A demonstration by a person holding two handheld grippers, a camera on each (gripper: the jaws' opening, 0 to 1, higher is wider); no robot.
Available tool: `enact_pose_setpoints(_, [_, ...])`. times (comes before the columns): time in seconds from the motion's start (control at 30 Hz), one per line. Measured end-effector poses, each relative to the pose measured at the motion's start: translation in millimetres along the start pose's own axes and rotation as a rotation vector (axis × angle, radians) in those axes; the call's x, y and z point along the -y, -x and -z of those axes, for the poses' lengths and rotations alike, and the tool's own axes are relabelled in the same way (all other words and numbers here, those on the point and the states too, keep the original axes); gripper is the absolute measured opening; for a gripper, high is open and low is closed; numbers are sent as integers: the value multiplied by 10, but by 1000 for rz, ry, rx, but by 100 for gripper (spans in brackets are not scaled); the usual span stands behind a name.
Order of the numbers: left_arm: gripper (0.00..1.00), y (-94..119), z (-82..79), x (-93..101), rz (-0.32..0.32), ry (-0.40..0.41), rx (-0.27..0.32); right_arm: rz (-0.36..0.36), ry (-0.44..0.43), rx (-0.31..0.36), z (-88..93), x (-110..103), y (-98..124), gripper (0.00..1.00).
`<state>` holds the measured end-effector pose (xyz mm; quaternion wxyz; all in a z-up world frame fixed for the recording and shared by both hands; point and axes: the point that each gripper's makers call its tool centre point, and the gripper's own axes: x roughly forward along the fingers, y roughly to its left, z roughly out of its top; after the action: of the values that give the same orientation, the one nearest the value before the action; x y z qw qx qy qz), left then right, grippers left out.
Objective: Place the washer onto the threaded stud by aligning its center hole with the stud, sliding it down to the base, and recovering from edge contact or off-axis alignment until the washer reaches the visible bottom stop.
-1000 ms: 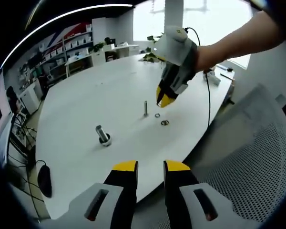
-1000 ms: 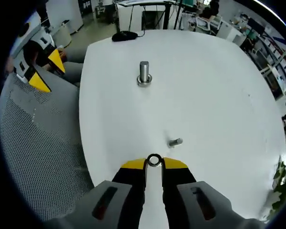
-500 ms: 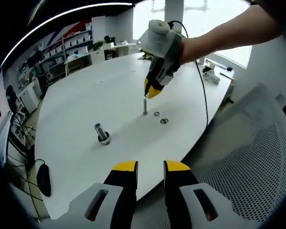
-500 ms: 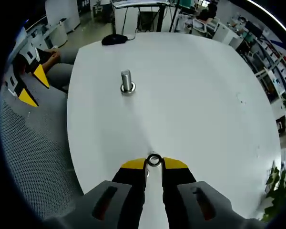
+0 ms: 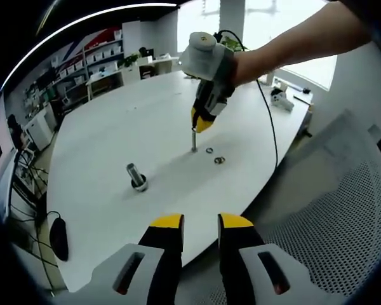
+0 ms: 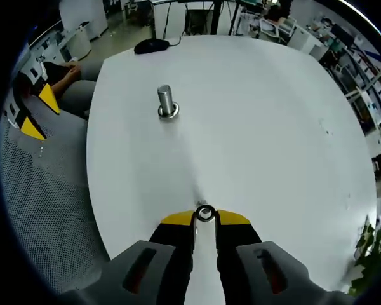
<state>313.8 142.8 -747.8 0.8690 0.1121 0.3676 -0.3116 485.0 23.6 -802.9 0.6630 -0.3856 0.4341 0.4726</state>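
Holding a washer (image 6: 205, 213) edge-on between the yellow tips of my right gripper (image 6: 205, 218), jaws narrowed onto its rim; centre hole faces the camera. In the left gripper view the same gripper (image 5: 202, 122) is angled tips-down directly above the thin threaded stud (image 5: 193, 140), which stands upright on the white worktop (image 5: 114, 133). Yellow tips sit at the stud's top; whether the washer's hole has caught the stud, I cannot tell. In the right gripper view the stud is hidden behind the washer and jaw tips.

Two more washers (image 5: 214, 155) lie flat on the worktop just beside the stud's base, on the side toward the worktop edge, close to each other.

A thicker bolt (image 5: 136, 178) stands in a round collar, well apart from the stud, tilted in the left gripper view; in the right gripper view it (image 6: 166, 101) appears upright, farther up the worktop.

My left gripper (image 5: 200, 223) is held off the worktop edge, over a grey mesh chair (image 5: 343, 210). Its jaws stand a narrow gap apart with nothing between them. In the right gripper view its yellow tips (image 6: 39, 113) show at the left, beside the mesh.

A black computer mouse (image 6: 150, 46) rests at the worktop's far edge in the right gripper view. A dark cable (image 5: 271, 127) trails from my right gripper across the worktop.
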Motion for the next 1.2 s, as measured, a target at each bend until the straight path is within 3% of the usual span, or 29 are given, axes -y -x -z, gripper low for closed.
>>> enact_pose_setpoints(0.47, [19,-16,37,-9,-5,1,-20,-18,-3,-30,66,17,-118,14])
enact_pose_setpoints(0.73, [19,-14,45,-24,-11,5,-25,-38,-36,-7,53,7,-130,16])
enact_pose_setpoints(1.2, [19,-11,65,-49,-23,15,-33,-40,-16,-10,107,-27,-131,17])
